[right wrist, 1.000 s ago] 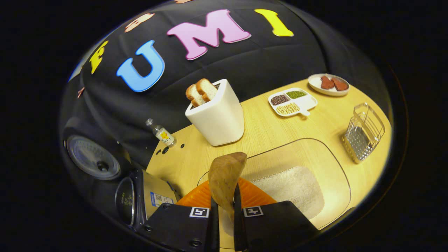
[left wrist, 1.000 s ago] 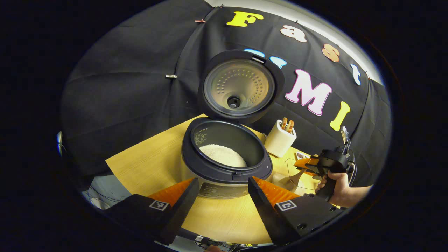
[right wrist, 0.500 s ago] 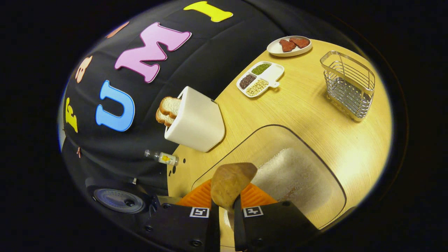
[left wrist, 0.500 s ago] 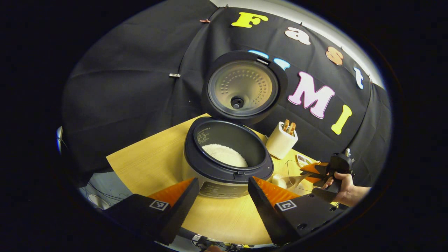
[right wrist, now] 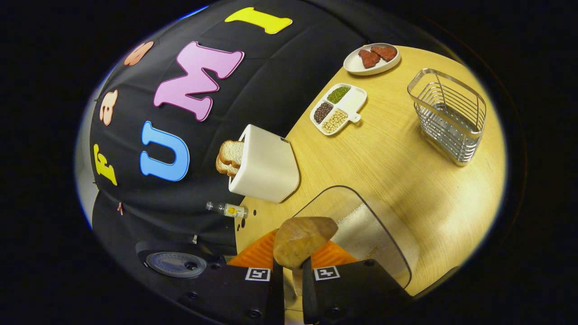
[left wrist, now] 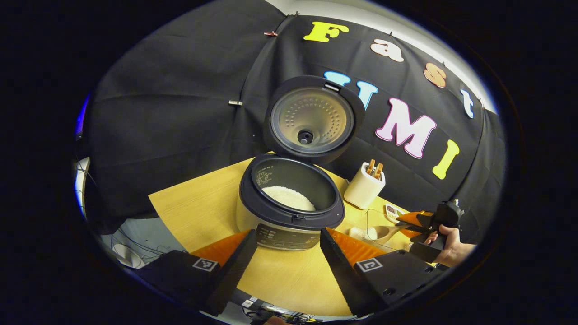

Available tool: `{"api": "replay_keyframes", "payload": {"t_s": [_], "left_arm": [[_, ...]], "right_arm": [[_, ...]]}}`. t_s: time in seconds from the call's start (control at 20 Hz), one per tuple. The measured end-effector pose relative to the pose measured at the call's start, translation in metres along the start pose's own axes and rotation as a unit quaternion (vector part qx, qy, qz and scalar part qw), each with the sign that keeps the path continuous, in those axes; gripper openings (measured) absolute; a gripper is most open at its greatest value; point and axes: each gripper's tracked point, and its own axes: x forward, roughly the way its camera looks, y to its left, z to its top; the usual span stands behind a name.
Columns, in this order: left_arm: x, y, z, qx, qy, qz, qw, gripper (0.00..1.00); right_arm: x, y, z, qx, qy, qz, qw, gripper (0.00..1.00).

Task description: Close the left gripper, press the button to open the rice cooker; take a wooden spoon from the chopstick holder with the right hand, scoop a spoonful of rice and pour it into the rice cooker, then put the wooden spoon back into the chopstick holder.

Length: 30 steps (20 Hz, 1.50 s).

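Since the earlier frame, right gripper (right wrist: 292,266) had tilted further over the rice box (right wrist: 361,230), fingers clamped on the spoon (right wrist: 301,234). Left gripper (left wrist: 283,246) hung with fingers apart before the open cooker (left wrist: 289,203).

A white toaster (right wrist: 266,169) holding bread slices (right wrist: 229,157) stands on the bench (right wrist: 406,162), a small bottle (right wrist: 227,210) beside it; farther off, a divided dish of beans (right wrist: 337,108) and a plate (right wrist: 371,58).

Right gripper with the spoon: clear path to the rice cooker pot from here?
Probably yes. The rice cooker stands with its lid swung up, pot mouth uncovered, and bare table between it and the right gripper, which holds the wooden spoon.
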Motion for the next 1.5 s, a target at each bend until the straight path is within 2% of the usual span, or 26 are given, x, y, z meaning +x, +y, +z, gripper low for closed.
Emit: {"api": "replay_keyframes", "payload": {"t_s": [0.35, 0.6, 0.85, 1.2, 1.35, 1.5], "left_arm": [[-0.016, -0.024, 0.01, 0.016, -0.016, 0.001, 1.0, 0.95], [-0.019, -0.022, 0.031, 0.035, -0.03, -0.013, 0.999, 0.95], [-0.021, -0.002, 0.044, 0.042, -0.041, -0.023, 0.998, 0.95], [-0.018, 0.04, 0.055, 0.01, -0.049, -0.016, 0.999, 0.95], [-0.016, 0.054, 0.053, -0.007, -0.043, -0.022, 0.999, 0.95], [-0.013, 0.065, 0.052, -0.016, -0.036, -0.025, 0.999, 0.95]], "right_arm": [[-0.02, 0.022, 0.031, 0.037, -0.006, 0.03, 0.999, 0.2], [-0.031, 0.059, 0.026, 0.067, -0.008, 0.047, 0.997, 0.2], [-0.032, 0.115, -0.003, 0.081, 0.006, 0.072, 0.994, 0.2], [-0.017, 0.189, -0.062, 0.07, 0.036, 0.103, 0.992, 0.2], [-0.004, 0.214, -0.092, 0.046, 0.051, 0.113, 0.991, 0.2], [0.008, 0.235, -0.119, -0.011, 0.055, 0.12, 0.991, 0.2]]}}
